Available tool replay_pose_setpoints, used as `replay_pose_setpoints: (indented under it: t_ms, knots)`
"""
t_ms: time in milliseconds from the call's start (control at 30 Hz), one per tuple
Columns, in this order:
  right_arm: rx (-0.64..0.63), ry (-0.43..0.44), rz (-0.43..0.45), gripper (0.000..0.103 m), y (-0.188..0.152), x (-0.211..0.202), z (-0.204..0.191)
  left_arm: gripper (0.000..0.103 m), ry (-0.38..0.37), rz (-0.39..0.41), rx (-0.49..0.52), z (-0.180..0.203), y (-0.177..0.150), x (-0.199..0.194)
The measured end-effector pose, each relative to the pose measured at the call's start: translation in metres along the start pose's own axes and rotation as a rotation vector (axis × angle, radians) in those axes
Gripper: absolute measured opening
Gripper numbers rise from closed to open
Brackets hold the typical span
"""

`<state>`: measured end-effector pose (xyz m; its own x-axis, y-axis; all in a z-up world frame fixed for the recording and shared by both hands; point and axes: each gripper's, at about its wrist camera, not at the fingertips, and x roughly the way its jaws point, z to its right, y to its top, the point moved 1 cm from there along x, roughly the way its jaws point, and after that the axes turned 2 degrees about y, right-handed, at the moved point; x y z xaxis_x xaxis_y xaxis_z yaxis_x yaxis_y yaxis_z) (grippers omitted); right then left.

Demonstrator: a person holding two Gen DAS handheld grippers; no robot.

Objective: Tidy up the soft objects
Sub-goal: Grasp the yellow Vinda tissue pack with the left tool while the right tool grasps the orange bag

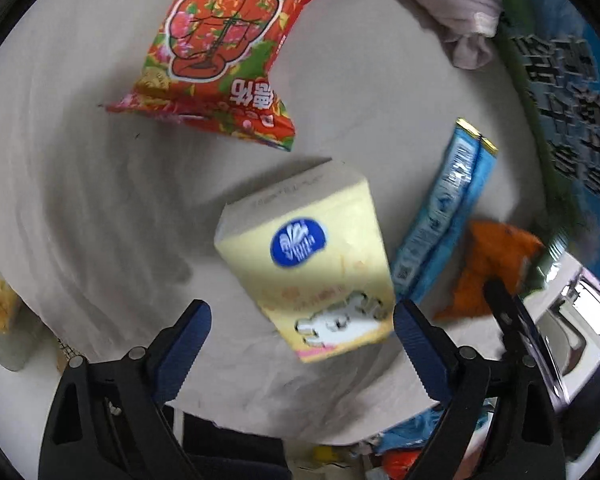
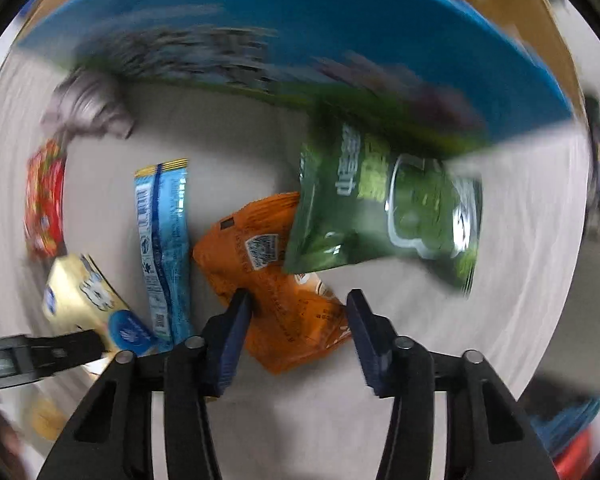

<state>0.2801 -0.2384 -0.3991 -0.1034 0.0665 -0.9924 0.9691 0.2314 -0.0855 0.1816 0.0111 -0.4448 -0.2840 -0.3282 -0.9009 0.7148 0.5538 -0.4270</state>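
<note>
A yellow tissue pack [image 1: 308, 260] with a blue round logo lies on the pale cloth between the open fingers of my left gripper [image 1: 302, 320]; it also shows in the right wrist view [image 2: 88, 300]. An orange snack pouch [image 2: 276, 280] lies between the open fingers of my right gripper [image 2: 298, 312], and shows in the left wrist view [image 1: 488, 268]. A green snack bag [image 2: 380, 208] overlaps the orange pouch's top. A blue wrapper [image 2: 164, 248] lies between tissue pack and orange pouch, and shows in the left wrist view [image 1: 444, 228].
A red flowered bag [image 1: 220, 52] lies beyond the tissue pack. A bunched grey cloth [image 1: 456, 8] lies at the far edge. A big blue box [image 2: 300, 40] with a green band stands behind the items. The other gripper's arm [image 2: 40, 352] reaches in from the left.
</note>
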Motion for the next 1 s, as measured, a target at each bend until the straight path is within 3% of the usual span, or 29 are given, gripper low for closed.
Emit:
replay_pose_setpoints:
  t_ms: [67, 167, 233, 300, 367, 433, 533, 600, 700, 733, 800, 833, 900, 933, 967, 1000]
  knots:
    - [0.097, 0.062, -0.048, 0.036, -0.004, 0.001, 0.015, 0.089, 0.017, 0.039, 0.050, 0.006, -0.002, 0.001]
    - [0.172, 0.144, -0.102, 0.033, -0.018, 0.005, 0.032, 0.078, 0.085, 0.099, 0.177, 0.023, -0.009, -0.005]
    - [0.201, 0.179, -0.146, 0.033, -0.030, 0.012, 0.043, 0.071, 0.181, 0.148, 0.291, 0.036, -0.014, -0.011]
    - [0.207, 0.201, -0.184, 0.033, -0.047, 0.014, 0.051, 0.072, 0.321, 0.223, 0.458, 0.053, -0.020, -0.015]
    - [0.180, 0.188, -0.158, 0.034, -0.053, 0.010, 0.054, 0.073, 0.367, 0.210, 0.510, 0.058, -0.020, -0.013]
    - [0.103, 0.153, -0.071, 0.037, -0.052, -0.007, 0.048, 0.073, 0.294, 0.159, 0.442, 0.053, -0.017, -0.016]
    - [0.020, 0.118, 0.025, 0.083, -0.036, -0.034, 0.037, 0.073, 0.144, 0.097, 0.294, 0.029, -0.016, -0.019]
    - [-0.037, 0.096, 0.067, 0.086, -0.024, -0.044, 0.028, 0.073, 0.088, 0.092, 0.190, 0.013, -0.020, -0.019]
    - [-0.113, 0.000, 0.046, 0.086, -0.003, -0.038, 0.009, 0.073, 0.031, 0.065, 0.045, -0.007, -0.017, -0.004]
    - [-0.116, -0.032, 0.042, 0.085, -0.001, -0.033, 0.007, 0.073, -0.001, 0.057, 0.018, -0.011, -0.014, 0.001]
    - [-0.106, -0.065, 0.009, 0.071, 0.008, -0.015, 0.004, 0.073, -0.069, 0.061, -0.032, -0.011, -0.012, 0.008]
    - [-0.090, -0.077, -0.015, 0.066, 0.011, -0.006, 0.003, 0.073, -0.057, 0.068, -0.022, -0.008, -0.010, 0.013]
    - [-0.032, -0.064, -0.003, 0.064, 0.011, -0.004, 0.007, 0.073, 0.035, 0.078, 0.050, 0.005, -0.010, 0.019]
    - [-0.006, -0.017, -0.011, 0.045, 0.010, -0.008, 0.011, 0.073, 0.056, 0.077, 0.077, 0.014, -0.013, 0.009]
    - [0.017, 0.008, -0.023, 0.035, 0.008, -0.010, 0.015, 0.073, 0.068, 0.083, 0.113, 0.019, -0.015, 0.008]
    - [0.050, 0.034, -0.041, 0.032, 0.006, -0.014, 0.020, 0.073, 0.099, 0.094, 0.169, 0.026, -0.018, 0.009]
